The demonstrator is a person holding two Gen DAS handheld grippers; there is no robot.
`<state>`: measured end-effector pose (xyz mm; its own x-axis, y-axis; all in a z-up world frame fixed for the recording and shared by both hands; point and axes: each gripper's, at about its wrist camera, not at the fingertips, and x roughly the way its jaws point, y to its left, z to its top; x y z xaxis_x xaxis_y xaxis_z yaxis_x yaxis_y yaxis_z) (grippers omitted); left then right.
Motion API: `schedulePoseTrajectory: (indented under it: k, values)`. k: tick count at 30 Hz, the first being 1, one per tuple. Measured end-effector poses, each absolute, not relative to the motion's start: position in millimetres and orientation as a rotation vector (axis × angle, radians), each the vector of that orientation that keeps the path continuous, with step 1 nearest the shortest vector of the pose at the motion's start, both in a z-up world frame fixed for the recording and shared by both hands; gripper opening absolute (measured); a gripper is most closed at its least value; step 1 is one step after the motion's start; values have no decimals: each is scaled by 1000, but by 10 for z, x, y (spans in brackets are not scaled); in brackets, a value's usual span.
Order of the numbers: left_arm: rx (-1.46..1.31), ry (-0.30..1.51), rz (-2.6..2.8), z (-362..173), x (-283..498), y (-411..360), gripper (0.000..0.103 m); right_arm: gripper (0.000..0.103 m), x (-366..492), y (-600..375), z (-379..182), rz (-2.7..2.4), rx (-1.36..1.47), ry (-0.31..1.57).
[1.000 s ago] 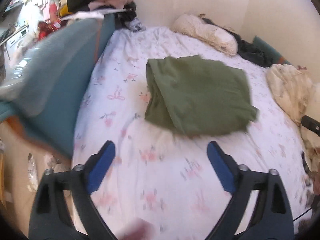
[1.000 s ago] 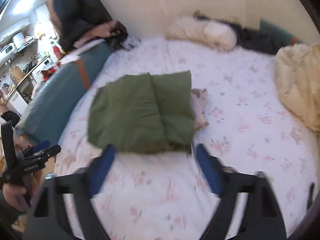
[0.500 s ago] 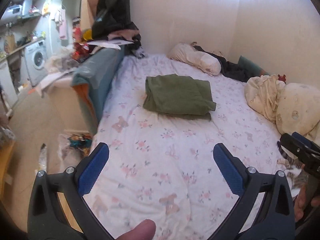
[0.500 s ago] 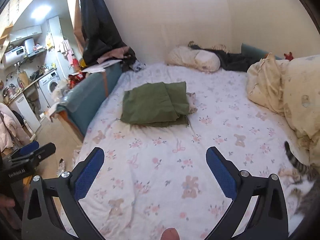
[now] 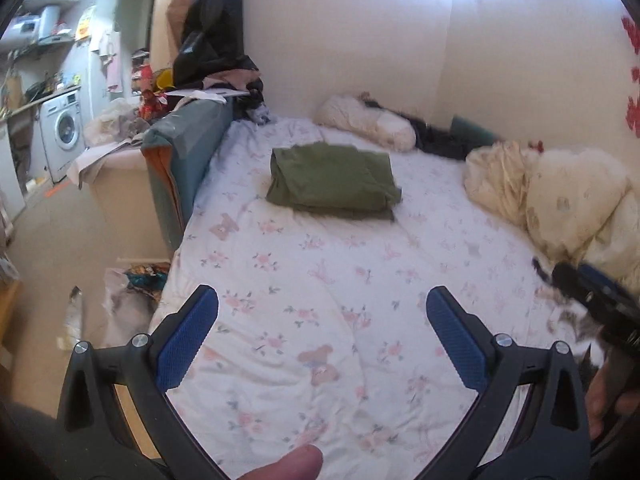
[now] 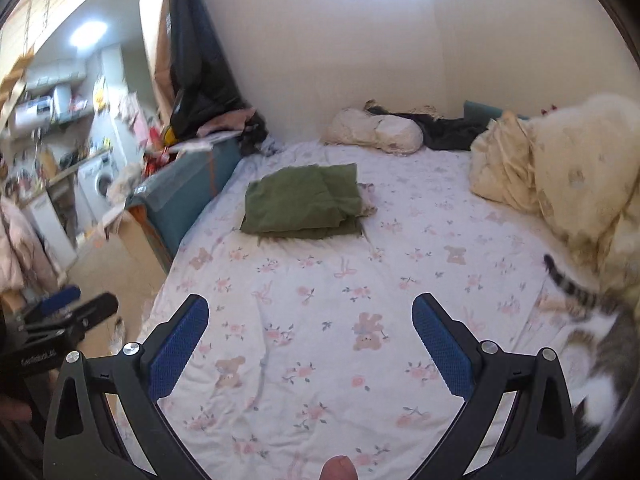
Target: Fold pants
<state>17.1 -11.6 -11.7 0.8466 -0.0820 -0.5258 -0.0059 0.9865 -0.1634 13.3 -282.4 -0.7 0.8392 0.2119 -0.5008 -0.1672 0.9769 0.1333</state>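
- Green pants [image 5: 332, 178] lie folded near the bed's [image 5: 320, 280] far left edge
- Soft, light and floppy, I think; grab a folded edge
- Left gripper [image 5: 322, 306] and right gripper [image 6: 310, 314] gape wide, both empty

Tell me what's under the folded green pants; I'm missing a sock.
The green pants lie on the floral sheet. A pale cloth pokes out at their right edge; anything beneath is covered.

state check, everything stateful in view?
green pants: folded into a compact stack, lying flat on the bed, nothing touching them
left tool: open, empty, over bare sheet short of the pants
right tool: open, empty, also short of the pants
floral sheet: spread out, lightly wrinkled
cream duvet: bunched up at the bed's right side
washing machine: door shut
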Motion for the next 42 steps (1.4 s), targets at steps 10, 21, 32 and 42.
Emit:
schedulePoseTrajectory:
  k: [10, 21, 32, 42]
  values:
    - [-41, 557, -21, -279, 309, -386, 103, 103, 310, -2714, -325, 181, 49, 611]
    - [-68, 578, -33, -302, 322, -367, 103, 103, 292, -2625, -355, 192, 24, 600]
    - [-74, 588, -35, -299, 312, -344, 103, 103, 287, -2623, -353, 175, 16, 589]
    - [-77, 587, -32, -291, 321, -319, 103, 103, 300, -2629, -361, 174, 7, 584]
